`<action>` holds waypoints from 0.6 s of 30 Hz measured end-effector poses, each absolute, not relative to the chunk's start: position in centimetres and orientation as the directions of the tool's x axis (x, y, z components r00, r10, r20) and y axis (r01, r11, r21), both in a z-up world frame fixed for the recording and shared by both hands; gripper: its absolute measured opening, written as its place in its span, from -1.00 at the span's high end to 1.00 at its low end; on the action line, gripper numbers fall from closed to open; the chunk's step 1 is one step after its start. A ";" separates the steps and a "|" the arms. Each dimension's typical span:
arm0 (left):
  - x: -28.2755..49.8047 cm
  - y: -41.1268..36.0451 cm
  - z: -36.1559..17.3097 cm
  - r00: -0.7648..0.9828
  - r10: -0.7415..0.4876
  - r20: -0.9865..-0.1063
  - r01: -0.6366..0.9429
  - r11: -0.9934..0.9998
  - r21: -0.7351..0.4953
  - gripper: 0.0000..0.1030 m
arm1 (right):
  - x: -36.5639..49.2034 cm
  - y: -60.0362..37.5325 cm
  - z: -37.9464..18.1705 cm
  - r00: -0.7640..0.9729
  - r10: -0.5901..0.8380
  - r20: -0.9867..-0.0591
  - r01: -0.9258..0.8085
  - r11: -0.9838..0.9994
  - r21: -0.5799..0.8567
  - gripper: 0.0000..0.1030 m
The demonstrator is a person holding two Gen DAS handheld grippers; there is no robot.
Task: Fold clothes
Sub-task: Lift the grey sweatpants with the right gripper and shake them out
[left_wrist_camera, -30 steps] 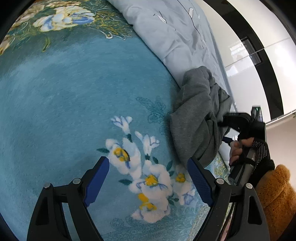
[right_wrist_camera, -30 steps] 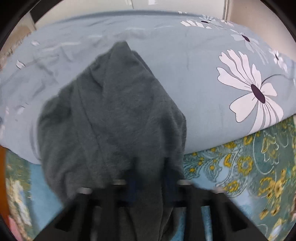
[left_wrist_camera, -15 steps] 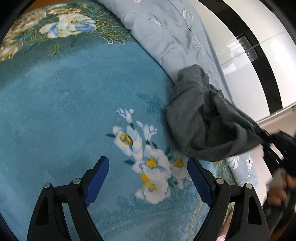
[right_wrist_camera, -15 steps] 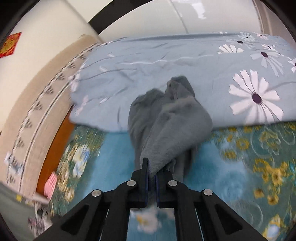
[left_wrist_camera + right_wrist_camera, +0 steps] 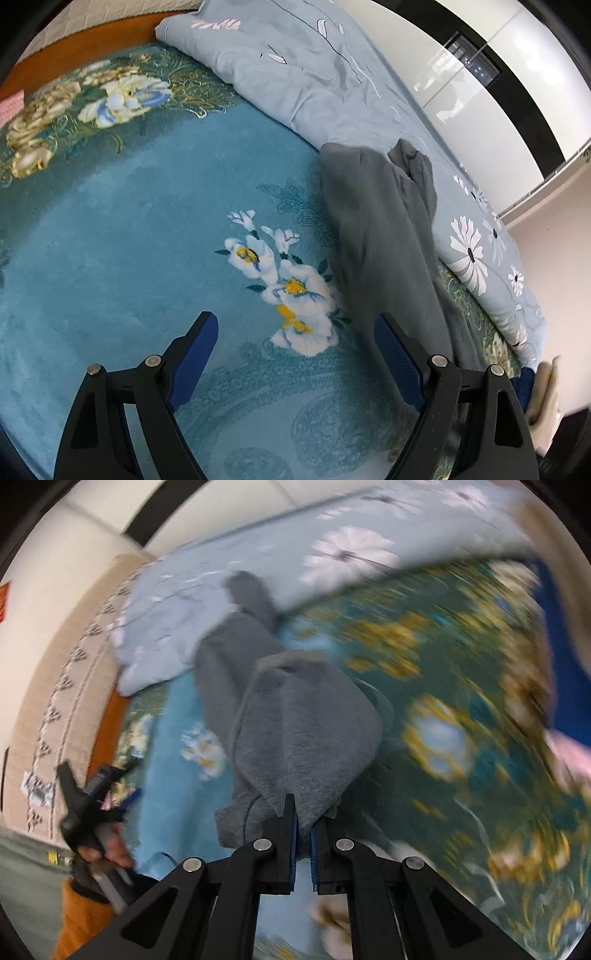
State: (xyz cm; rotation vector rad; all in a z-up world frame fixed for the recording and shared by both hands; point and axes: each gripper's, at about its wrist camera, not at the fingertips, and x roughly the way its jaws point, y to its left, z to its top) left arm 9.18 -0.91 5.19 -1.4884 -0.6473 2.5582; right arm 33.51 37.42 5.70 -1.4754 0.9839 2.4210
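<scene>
On the bed, over the teal floral blanket (image 5: pixel 122 236), we have the grey garment (image 5: pixel 384 236) stretched out in a long strip, its far end bunched against the pale blue quilt (image 5: pixel 314 85) and the rest running down the blanket's right side. Our left tool (image 5: pixel 295 343) hangs above the white and yellow flower print with its blue pads spread wide — nothing between them, the garment passing just beside the right-hand pad (image 5: pixel 397 363).

From the right wrist view, blurred with motion, our right tool (image 5: pixel 302 829) has its blue-lined fingers pinched almost together on a fold of the grey garment (image 5: pixel 295 731), and the cloth fans out ahead of it, trailing back toward the quilt (image 5: pixel 332 554). At the lower left of that view we catch the left tool (image 5: pixel 88 794) gripped in a hand (image 5: pixel 107 853), an orange sleeve (image 5: pixel 79 919) below it — the details there are too smeared to read further.
</scene>
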 end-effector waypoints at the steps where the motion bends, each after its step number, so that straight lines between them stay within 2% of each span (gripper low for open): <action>1: 9.4 -0.9 5.4 -0.511 0.296 -0.807 0.114 -0.907 -0.405 -0.68 | 35.1 38.2 5.1 -0.497 -0.204 -0.843 -0.455 -0.766 0.454 0.89; 9: 10.7 -0.1 6.5 -0.503 0.253 -0.827 0.092 -0.935 -0.342 -0.68 | 41.4 44.2 0.3 -0.418 -0.141 -0.897 -0.645 -0.650 0.403 0.89; 15: 10.5 1.4 6.2 -0.469 0.215 -0.857 0.062 -0.960 -0.275 -0.68 | 40.8 44.7 -0.1 -0.397 -0.172 -0.902 -0.609 -0.685 0.399 0.81; 17: 10.5 1.5 5.8 -0.452 0.208 -0.867 0.070 -0.961 -0.267 -0.68 | 40.5 44.6 0.5 -0.384 -0.176 -0.907 -0.588 -0.711 0.387 0.65; 18: 10.5 1.5 5.7 -0.449 0.205 -0.870 0.072 -0.962 -0.264 -0.68 | 40.6 44.7 1.1 -0.382 -0.167 -0.909 -0.585 -0.718 0.378 0.18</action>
